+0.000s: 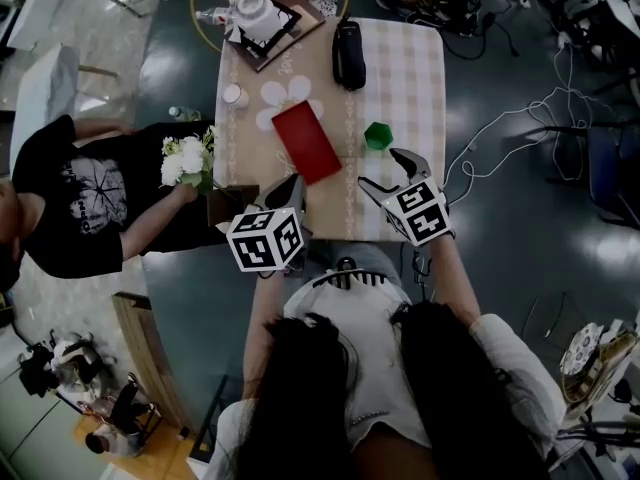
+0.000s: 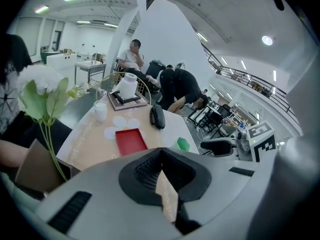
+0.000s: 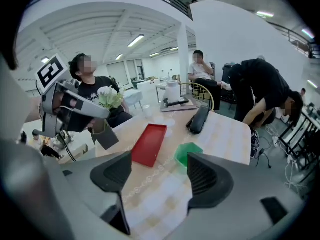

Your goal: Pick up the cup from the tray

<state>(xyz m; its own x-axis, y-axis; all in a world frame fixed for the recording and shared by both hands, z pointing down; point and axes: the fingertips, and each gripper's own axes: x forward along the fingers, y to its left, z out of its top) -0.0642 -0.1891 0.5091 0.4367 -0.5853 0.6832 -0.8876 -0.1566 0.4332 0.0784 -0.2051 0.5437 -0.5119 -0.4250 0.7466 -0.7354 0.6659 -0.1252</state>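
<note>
left gripper [image 1: 288, 188]: jaws together, nothing between | right gripper [image 1: 388, 172]: jaws wide apart, empty | both forearms reach forward, grippers level, side by side, not touching

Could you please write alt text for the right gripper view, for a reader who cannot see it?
The right gripper, jaws open and empty, hangs over a table, aimed at a green cup that stands beside a red tray, not on it. A black case lies farther back; people sit and stand beyond.
</note>
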